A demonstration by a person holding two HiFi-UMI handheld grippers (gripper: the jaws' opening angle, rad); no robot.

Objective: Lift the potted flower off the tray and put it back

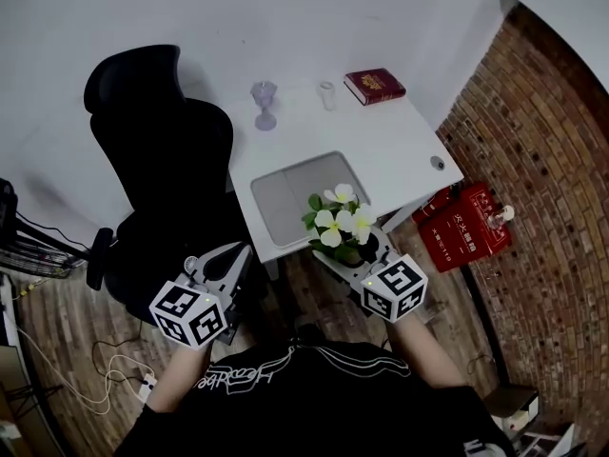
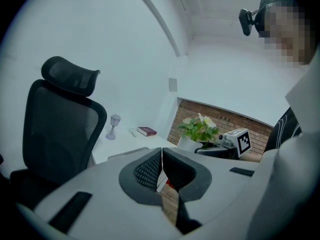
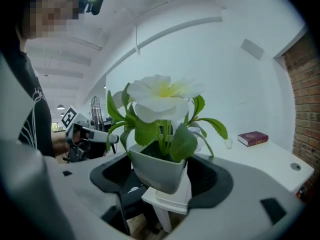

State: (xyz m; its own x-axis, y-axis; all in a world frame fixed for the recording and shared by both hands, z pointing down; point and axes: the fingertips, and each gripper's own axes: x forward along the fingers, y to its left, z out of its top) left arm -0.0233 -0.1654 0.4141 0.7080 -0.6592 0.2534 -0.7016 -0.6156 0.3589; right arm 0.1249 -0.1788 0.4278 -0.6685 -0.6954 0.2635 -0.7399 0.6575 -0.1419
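The potted flower (image 1: 340,227), white blooms and green leaves in a small white pot (image 3: 157,169), hangs in the air just past the front edge of the white table (image 1: 400,150). My right gripper (image 1: 354,252) is shut on the pot, its dark pads (image 3: 212,176) pressing on both sides. The grey tray (image 1: 295,198) lies bare on the table, behind the pot. My left gripper (image 1: 240,258) is off the table's front left corner, shut with nothing in it; its pads (image 2: 150,166) meet. The left gripper view shows the flower (image 2: 199,129) off to the right.
A black office chair (image 1: 162,150) stands left of the table. At the table's back stand a purple goblet-shaped ornament (image 1: 265,103), a small glass (image 1: 328,95) and a red book (image 1: 374,86). Red boxes (image 1: 466,225) sit on the brick floor to the right. Cables (image 1: 105,374) lie at the left.
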